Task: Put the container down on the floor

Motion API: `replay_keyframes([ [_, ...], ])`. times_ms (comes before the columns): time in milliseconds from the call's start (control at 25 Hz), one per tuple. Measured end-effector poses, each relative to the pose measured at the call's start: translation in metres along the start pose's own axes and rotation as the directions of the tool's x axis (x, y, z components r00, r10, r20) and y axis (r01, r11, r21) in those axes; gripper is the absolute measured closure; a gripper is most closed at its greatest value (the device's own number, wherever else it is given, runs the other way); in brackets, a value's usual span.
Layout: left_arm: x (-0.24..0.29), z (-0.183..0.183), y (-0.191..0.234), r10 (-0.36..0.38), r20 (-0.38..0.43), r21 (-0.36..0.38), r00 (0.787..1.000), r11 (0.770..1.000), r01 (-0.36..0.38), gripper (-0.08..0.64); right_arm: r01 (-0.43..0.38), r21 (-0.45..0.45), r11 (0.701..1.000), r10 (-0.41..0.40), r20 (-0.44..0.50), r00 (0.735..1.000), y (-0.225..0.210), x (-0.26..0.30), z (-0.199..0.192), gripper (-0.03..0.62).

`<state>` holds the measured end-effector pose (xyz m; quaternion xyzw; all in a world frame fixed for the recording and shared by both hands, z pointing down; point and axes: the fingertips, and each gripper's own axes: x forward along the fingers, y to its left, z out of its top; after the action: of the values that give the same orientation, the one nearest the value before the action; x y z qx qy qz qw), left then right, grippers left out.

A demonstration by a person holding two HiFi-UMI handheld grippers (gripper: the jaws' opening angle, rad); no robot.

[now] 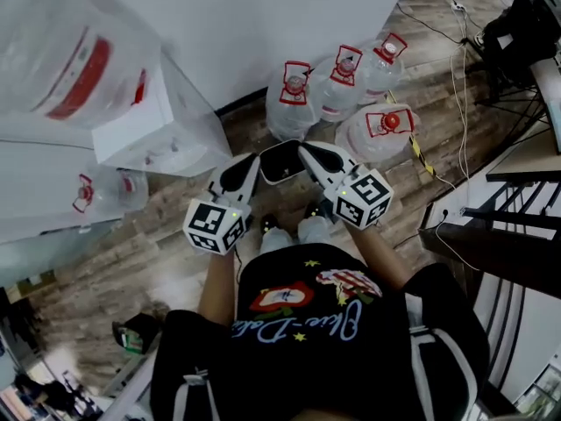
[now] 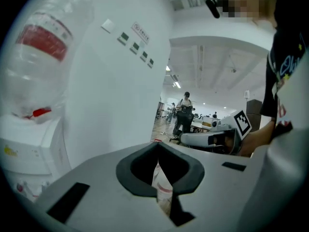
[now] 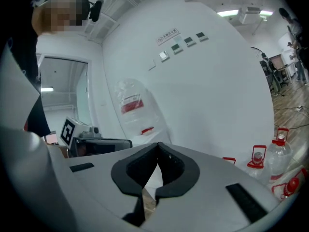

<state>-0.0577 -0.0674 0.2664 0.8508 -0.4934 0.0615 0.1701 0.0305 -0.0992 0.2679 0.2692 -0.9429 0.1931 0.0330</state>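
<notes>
Black printed shirt (image 1: 307, 323) nearest lens. Left gripper (image 2: 157, 149): smooth grey-white shell, curved black pads meeting at tips, nothing clamped. Right gripper (image 3: 158, 146): same build, tips together, empty. Four clear rounded plastic jugs (image 1: 346, 82), red caps and handles, clustered on wood-plank floor (image 1: 175, 226) by white wall (image 1: 263, 24), just ahead of both grippers. Boxy white dispenser (image 1: 149, 130) at left.

left gripper (image 1: 252, 163): fingers pressed together | right gripper (image 1: 308, 153): fingers pressed together | left forearm (image 1: 219, 281) and right forearm (image 1: 382, 257) held forward, gripper tips angled toward each other
</notes>
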Motion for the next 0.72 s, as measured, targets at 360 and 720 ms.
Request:
replay_keyframes([
  [360, -0.008, 0.047, -0.021, -0.028, 0.102, 0.064, 0.994, 0.998, 0.021, 0.557, -0.003, -0.122, 0.993, 0.01, 0.061, 0.998, 0.024, -0.018, 0.045, 0.594],
  [720, -0.006, 0.066, -0.029, -0.062, 0.143, 0.064, 0.988, 0.996, 0.054, 0.557, -0.013, -0.137, 0.99, 0.022, 0.069, 0.997, 0.028, -0.022, 0.051, 0.594],
])
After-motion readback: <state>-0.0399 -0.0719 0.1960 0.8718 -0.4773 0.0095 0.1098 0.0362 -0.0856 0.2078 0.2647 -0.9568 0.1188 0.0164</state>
